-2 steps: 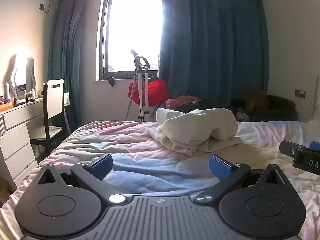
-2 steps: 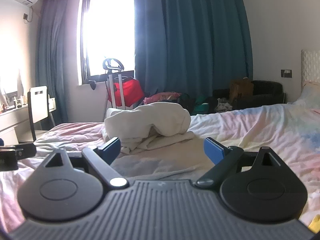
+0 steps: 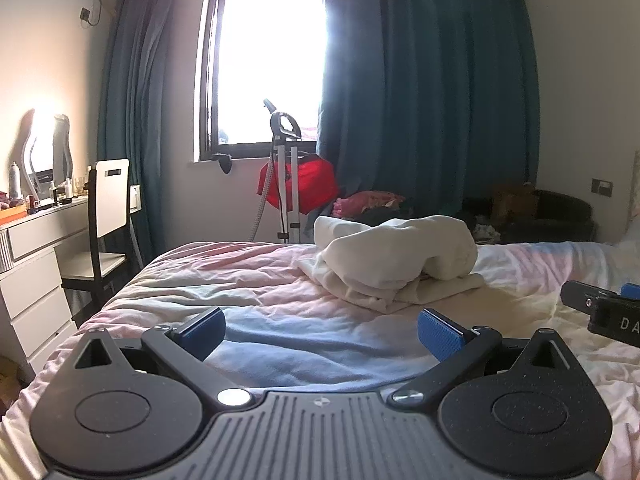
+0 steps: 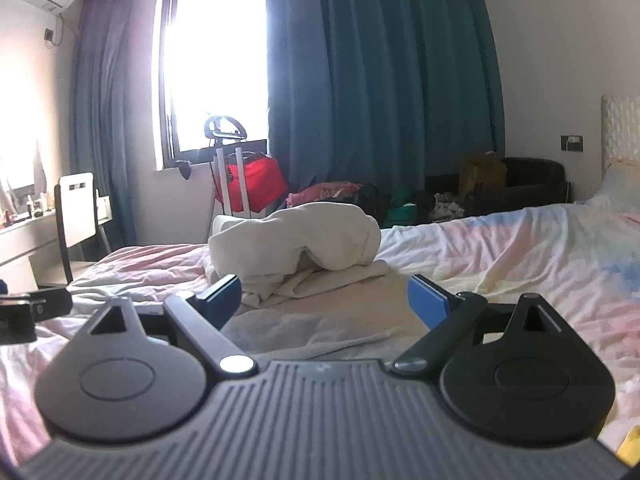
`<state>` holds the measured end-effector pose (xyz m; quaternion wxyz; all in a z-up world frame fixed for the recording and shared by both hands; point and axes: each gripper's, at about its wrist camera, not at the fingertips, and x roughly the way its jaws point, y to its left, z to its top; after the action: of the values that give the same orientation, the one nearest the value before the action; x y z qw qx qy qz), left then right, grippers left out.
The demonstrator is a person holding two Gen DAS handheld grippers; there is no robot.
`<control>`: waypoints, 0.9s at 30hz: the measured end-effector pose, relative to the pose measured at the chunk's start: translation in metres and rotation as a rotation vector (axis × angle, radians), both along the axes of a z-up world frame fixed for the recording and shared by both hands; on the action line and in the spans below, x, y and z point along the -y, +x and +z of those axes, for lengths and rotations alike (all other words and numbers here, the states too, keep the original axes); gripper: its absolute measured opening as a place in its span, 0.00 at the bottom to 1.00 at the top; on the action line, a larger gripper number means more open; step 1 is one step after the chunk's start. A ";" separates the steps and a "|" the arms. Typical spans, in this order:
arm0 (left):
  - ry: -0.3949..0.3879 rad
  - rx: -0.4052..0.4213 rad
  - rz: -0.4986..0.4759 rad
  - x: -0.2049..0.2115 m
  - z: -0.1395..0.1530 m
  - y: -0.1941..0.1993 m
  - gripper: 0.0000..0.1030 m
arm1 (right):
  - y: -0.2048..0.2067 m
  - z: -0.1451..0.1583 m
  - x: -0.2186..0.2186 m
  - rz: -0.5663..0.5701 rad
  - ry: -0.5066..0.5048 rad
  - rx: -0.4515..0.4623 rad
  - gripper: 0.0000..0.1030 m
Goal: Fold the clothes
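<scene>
A crumpled white garment (image 3: 394, 258) lies in a heap on the bed, ahead of both grippers; it also shows in the right wrist view (image 4: 296, 246). My left gripper (image 3: 320, 330) is open and empty, low over the bedspread, short of the heap. My right gripper (image 4: 324, 300) is open and empty, close in front of the heap. The right gripper's tip shows at the right edge of the left wrist view (image 3: 600, 312). The left gripper's tip shows at the left edge of the right wrist view (image 4: 32, 312).
The bed (image 3: 248, 280) has a rumpled pastel spread. A white desk (image 3: 36, 248) and chair (image 3: 106, 216) stand at the left. A garment steamer with a red bag (image 3: 298, 184), a clothes pile (image 4: 360, 196) and a dark sofa (image 4: 520, 184) stand beyond the bed.
</scene>
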<state>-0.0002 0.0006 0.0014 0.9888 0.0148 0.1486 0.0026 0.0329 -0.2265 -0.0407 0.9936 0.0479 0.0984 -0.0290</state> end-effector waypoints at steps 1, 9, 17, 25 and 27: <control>0.002 0.000 -0.003 0.000 0.001 0.000 1.00 | 0.000 0.000 0.000 -0.001 0.001 0.000 0.89; -0.006 0.008 -0.005 0.003 -0.009 0.004 1.00 | -0.001 0.002 -0.002 -0.006 0.008 0.004 0.89; -0.014 0.005 -0.008 -0.002 -0.006 0.001 1.00 | -0.002 0.003 -0.004 -0.014 0.010 0.004 0.89; -0.027 0.025 -0.001 -0.010 0.005 0.000 1.00 | -0.012 0.016 -0.013 -0.023 0.008 0.005 0.89; -0.029 0.031 0.005 -0.012 0.008 -0.003 1.00 | -0.015 0.020 -0.018 -0.027 -0.021 0.011 0.89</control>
<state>-0.0031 0.0129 0.0095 0.9911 -0.0001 0.1333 0.0034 0.0174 -0.2083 -0.0211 0.9941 0.0391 0.0917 -0.0430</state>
